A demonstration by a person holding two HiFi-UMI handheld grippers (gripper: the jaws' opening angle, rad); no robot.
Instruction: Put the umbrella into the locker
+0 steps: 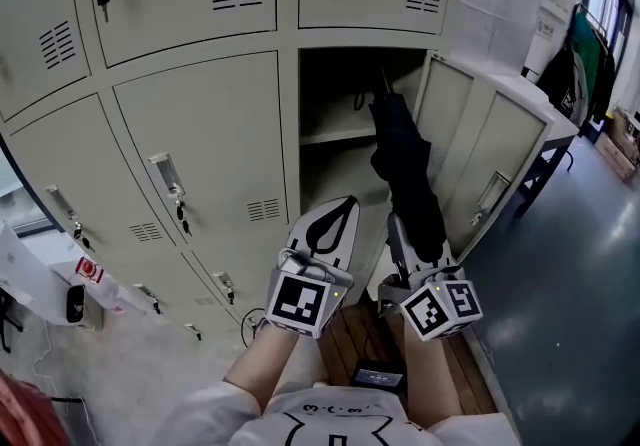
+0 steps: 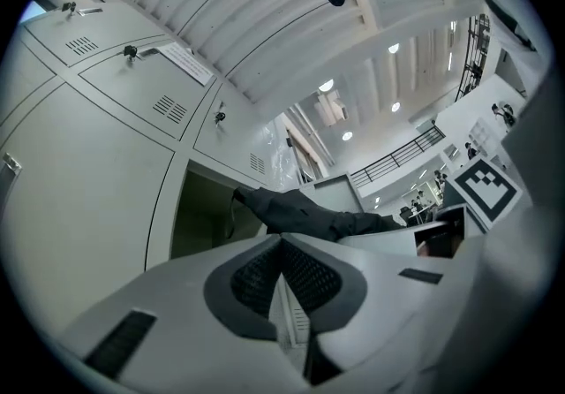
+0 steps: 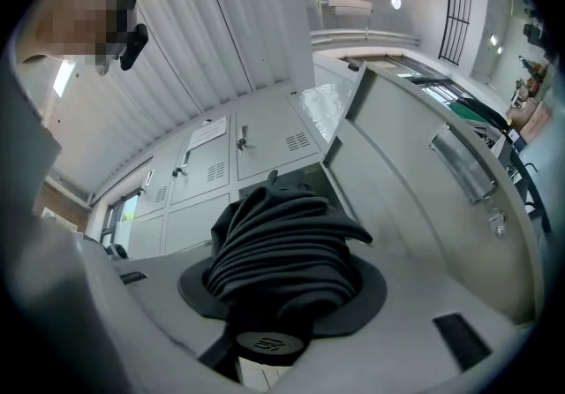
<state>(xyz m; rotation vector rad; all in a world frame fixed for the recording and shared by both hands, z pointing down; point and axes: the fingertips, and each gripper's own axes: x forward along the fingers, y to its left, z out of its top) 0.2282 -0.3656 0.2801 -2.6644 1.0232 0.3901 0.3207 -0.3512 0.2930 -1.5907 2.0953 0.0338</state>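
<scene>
The right gripper (image 1: pixel 418 242) is clamped on the handle end of a folded black fabric umbrella (image 1: pixel 402 162), whose top sits in the opening of the beige metal locker (image 1: pixel 335 99). The left gripper (image 1: pixel 330 224) is closed and empty. The umbrella is best pushed in deeper, clear of the inner shelf (image 1: pixel 335 135).

Even overhead light, fisheye-warped edges, locker interior perhaps dim.

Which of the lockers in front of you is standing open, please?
The locker ahead of the right gripper: its dark inside and shelf show, and the held black umbrella points into it; the other doors are shut.
</scene>
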